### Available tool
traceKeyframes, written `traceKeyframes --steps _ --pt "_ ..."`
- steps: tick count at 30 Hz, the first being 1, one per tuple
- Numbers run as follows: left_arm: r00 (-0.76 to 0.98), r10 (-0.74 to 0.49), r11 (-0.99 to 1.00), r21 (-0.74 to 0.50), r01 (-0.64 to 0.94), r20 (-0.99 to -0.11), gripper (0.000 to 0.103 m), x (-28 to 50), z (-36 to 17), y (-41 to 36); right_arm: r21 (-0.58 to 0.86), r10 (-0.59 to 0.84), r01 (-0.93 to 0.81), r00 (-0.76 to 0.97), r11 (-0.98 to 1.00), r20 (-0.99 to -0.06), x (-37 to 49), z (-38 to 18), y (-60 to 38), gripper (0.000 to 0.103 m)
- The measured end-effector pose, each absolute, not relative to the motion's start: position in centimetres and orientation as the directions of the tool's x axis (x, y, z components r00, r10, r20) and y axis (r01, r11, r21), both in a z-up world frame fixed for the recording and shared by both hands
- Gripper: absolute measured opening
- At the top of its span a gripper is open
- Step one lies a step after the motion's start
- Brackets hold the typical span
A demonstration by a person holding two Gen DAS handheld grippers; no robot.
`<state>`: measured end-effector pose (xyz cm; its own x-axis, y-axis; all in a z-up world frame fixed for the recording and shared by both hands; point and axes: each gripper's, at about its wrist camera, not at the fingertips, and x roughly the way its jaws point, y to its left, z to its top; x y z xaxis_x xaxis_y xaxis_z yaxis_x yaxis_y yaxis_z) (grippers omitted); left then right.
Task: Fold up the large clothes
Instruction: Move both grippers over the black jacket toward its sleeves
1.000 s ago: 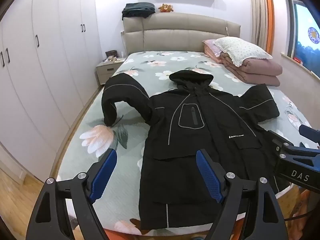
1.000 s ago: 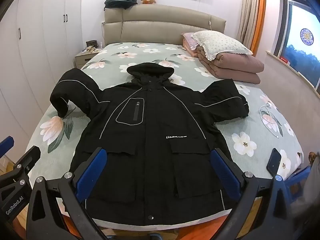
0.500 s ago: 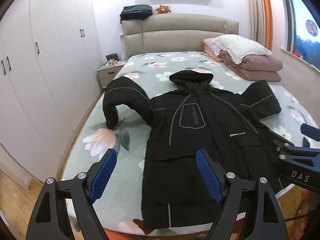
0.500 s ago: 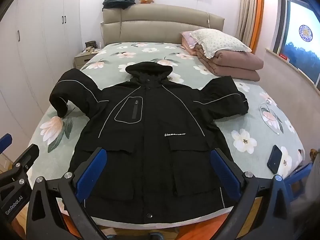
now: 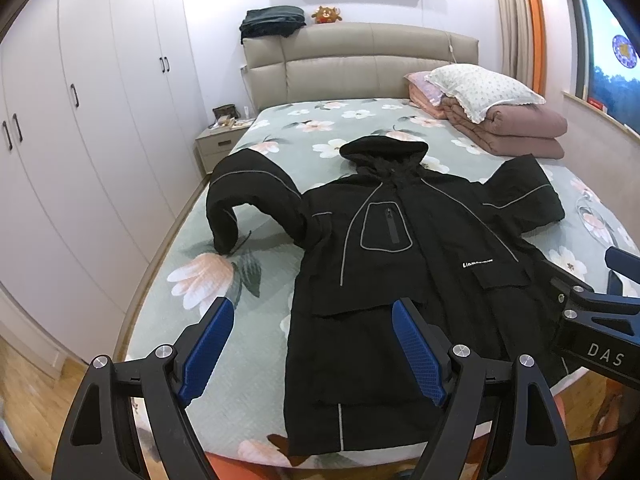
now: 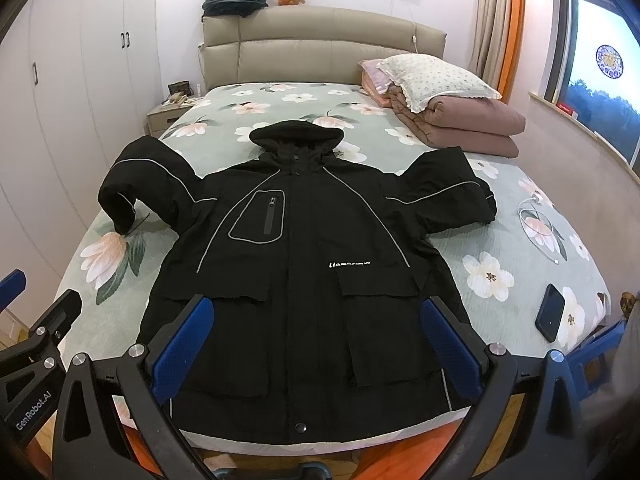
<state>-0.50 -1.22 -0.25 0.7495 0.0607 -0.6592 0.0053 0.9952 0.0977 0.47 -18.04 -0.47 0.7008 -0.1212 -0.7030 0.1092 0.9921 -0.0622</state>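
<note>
A large black hooded jacket (image 5: 400,264) lies face up and spread flat on the floral bed (image 5: 248,288), hood toward the headboard, hem at the foot edge. It also shows in the right wrist view (image 6: 304,264). Its left sleeve (image 6: 132,184) is bent and humped; the right sleeve (image 6: 452,196) lies out to the side. My left gripper (image 5: 312,344) is open and empty, held above the foot of the bed over the jacket's lower left edge. My right gripper (image 6: 316,340) is open and empty above the jacket's hem.
A black phone (image 6: 550,312) and a white cable (image 6: 536,220) lie on the bed's right side. A pillow on folded pink quilts (image 6: 452,116) sits at the far right. White wardrobes (image 5: 80,140) line the left wall, with a nightstand (image 5: 220,144) beside the headboard.
Both grippers have pulled back and risen slightly, so the jacket sits a little lower and farther in both views. The jacket has not moved and both grippers stay open.
</note>
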Motion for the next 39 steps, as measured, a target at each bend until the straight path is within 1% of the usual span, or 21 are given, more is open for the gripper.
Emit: traceKeyframes --steps 5,8,14,18,25,36,39 --pt "0.740 0.060 0.995 0.097 0.007 -0.670 0.083 -0.4 -0.9 -1.6 -0.057 -0.134 0.134 0.682 0.989 -0.719 0.7 -1.2 -18.9 0.103" --pt "0.701 0.052 0.996 0.090 0.017 -0.711 0.083 0.4 -2.9 -2.2 -0.047 -0.141 0.158 0.660 0.986 -0.738 1.0 -2.3 -19.9 0.103" --pt "0.600 0.022 0.994 0.084 0.075 -0.799 0.082 1.3 -8.0 -4.8 -0.018 -0.120 0.183 0.563 0.983 -0.818 1.5 -6.3 -22.2 0.103" --pt "0.556 0.013 0.991 0.084 0.103 -0.831 0.082 1.7 -10.0 -6.0 0.012 -0.091 0.190 0.522 0.982 -0.848 1.7 -8.0 -23.0 0.103" --pt "0.562 0.028 0.990 0.099 0.096 -0.827 0.082 1.8 -10.0 -5.9 0.022 -0.079 0.186 0.517 0.982 -0.852 2.3 -8.4 -23.0 0.103" --pt "0.572 0.001 0.993 0.067 0.094 -0.820 0.082 1.8 -9.2 -4.8 0.029 -0.053 0.149 0.516 0.988 -0.855 2.5 -8.7 -21.4 0.103" --pt "0.580 0.009 0.993 0.074 0.088 -0.814 0.082 1.8 -8.9 -4.7 0.026 -0.052 0.141 0.519 0.990 -0.853 2.4 -8.8 -21.1 0.103"
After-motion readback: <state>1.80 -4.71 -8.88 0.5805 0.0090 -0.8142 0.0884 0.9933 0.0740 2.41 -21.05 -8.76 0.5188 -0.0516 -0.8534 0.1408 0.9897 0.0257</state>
